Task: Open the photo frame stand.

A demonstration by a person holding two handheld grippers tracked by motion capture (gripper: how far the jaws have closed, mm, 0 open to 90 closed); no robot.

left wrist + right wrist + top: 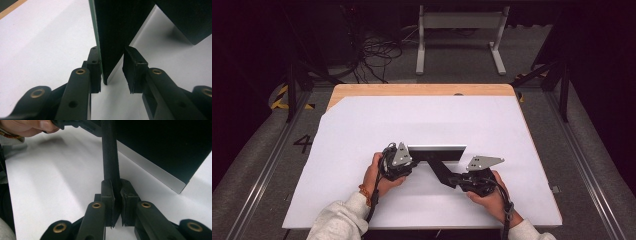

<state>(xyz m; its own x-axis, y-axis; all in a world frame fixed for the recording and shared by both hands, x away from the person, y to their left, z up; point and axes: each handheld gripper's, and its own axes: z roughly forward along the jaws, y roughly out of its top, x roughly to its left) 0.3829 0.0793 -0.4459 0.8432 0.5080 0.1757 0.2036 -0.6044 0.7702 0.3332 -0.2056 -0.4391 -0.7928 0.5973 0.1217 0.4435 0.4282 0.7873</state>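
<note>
A flat black picture frame (437,152) with a silver edge stands upright on the white sheet (422,120). Its black back stand (439,170) angles toward me. My left gripper (409,159) is at the frame's left end. In the left gripper view the jaws (112,72) straddle the thin black panel (117,30); the left pad touches it and the right pad stands apart, so the gripper is open. My right gripper (457,180) is shut on the stand's tip. In the right gripper view the pads (117,197) press the thin black stand (110,152), with the frame (162,150) behind.
The white sheet covers most of a wooden table (422,90). Bare sheet lies behind and on both sides of the frame. The person's left hand (30,126) shows at the far end of the frame. Beyond the table are floor cables (377,55) and a white stand (459,35).
</note>
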